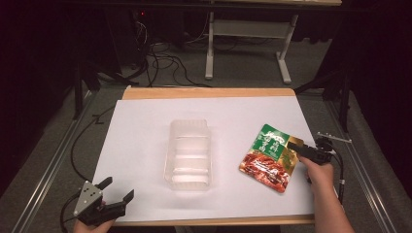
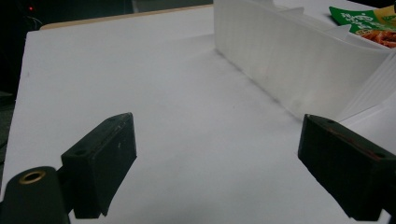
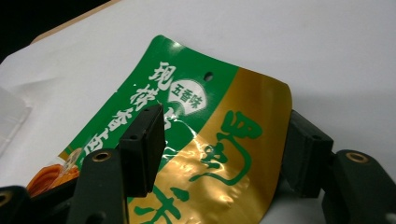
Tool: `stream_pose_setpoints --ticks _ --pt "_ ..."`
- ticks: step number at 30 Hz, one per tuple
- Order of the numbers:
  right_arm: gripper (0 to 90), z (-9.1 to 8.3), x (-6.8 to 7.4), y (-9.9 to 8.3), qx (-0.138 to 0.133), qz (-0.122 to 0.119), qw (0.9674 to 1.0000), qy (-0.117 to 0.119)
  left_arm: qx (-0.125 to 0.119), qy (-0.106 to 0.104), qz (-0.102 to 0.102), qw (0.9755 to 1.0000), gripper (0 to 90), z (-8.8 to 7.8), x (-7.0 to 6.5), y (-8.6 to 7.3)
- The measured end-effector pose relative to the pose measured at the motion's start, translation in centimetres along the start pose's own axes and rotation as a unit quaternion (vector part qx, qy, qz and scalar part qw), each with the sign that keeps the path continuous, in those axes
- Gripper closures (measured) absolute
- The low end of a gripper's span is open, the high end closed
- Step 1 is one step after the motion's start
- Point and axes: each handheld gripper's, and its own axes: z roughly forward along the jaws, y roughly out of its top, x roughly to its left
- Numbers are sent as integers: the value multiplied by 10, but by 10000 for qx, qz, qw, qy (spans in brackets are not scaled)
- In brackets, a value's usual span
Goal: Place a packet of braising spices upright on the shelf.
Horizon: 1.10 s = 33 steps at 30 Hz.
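Jaws of the right gripper stood apart around the gold edge of a food packet, not yet clamped on it. The packet lay just right of the clear tray. The left gripper, jaws spread and empty, hovered near the tray's front-left.

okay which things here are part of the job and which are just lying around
Likely part of the job:
snack packet, between the right tongs
clear plastic tray
left tongs, open over the white sheet

Just lying about:
cables on the floor
table frame behind
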Motion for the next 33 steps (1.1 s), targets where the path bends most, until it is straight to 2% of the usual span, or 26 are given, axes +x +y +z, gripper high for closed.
stream_pose_setpoints --ticks 2,4,5,8,9,12,19,22,24,26,27,30,32,33 --pt "399 0 -1 0 13 55 10000 10 0 -7 -4 10000 122 0 0 0" --pt "426 0 -3 0 58 191 9998 -88 19 -13 2 10000 122 1 0 0" --pt "433 0 -1 0 45 158 9997 -174 26 -10 8 10000 122 1 0 0" --pt "461 1 -1 0 56 125 9998 -109 24 -13 10 10000 122 1 0 0" --pt "544 -2 -3 0 0 98 9999 47 27 -12 7 10000 122 0 0 0" --pt "607 -8 -5 -2 -214 68 9986 469 13 -9 -9 10000 122 1 1 0" --pt "622 -4 -5 -3 74 242 9994 237 27 -32 20 10000 122 3 -1 0" --pt "669 -3 -4 -3 112 156 9997 124 -10 -20 15 10000 123 2 -1 1" --pt "775 -4 -2 -3 67 72 9999 25 -42 -21 36 10000 123 1 -2 2" --pt "868 -7 0 -4 -6 5 10000 24 -57 -13 49 10000 124 1 -2 2" --pt "900 -8 0 -4 -49 -101 9999 -4 -105 -28 55 9999 124 1 -4 4" --pt "900 -13 4 -5 -201 -287 9994 73 -181 -66 107 9998 124 2 -7 7" --pt "900 -15 5 -5 -265 -321 9991 105 -191 -90 146 9997 124 3 -7 8" --pt "900 -21 9 -5 -444 -384 9981 205 -216 -128 184 9995 124 6 -9 10"
